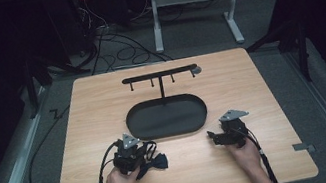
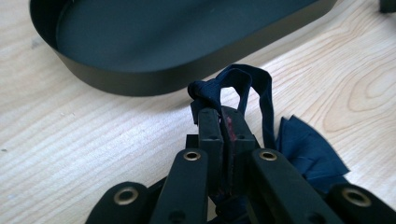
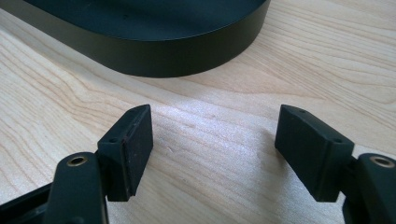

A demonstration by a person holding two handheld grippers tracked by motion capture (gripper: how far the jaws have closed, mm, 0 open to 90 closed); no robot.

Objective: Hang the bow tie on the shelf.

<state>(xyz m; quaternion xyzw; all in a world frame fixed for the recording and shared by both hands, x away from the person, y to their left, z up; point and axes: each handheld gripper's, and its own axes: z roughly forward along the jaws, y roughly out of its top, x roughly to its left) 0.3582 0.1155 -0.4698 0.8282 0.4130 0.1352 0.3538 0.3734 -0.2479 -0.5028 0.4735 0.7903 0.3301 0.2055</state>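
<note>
The left gripper (image 2: pixel 223 122) has its jaws clamped together on the strap of a dark navy bow tie (image 2: pixel 306 151), which lies on the wooden surface (image 1: pixel 251 86) just beside that gripper, its bow fanned out to the right of the jaws in the left gripper view and its strap looping forward toward the tray. The right gripper (image 3: pixel 214 147) rests well apart with its jaws wide and nothing between them. Beyond both sits one black oval tray (image 1: pixel 197 122), from which one T-shaped hook stand (image 1: pixel 160 76) rises; hanging the tie there would mean lifting it forward and up. One bow tie, one tray, one stand.
</note>
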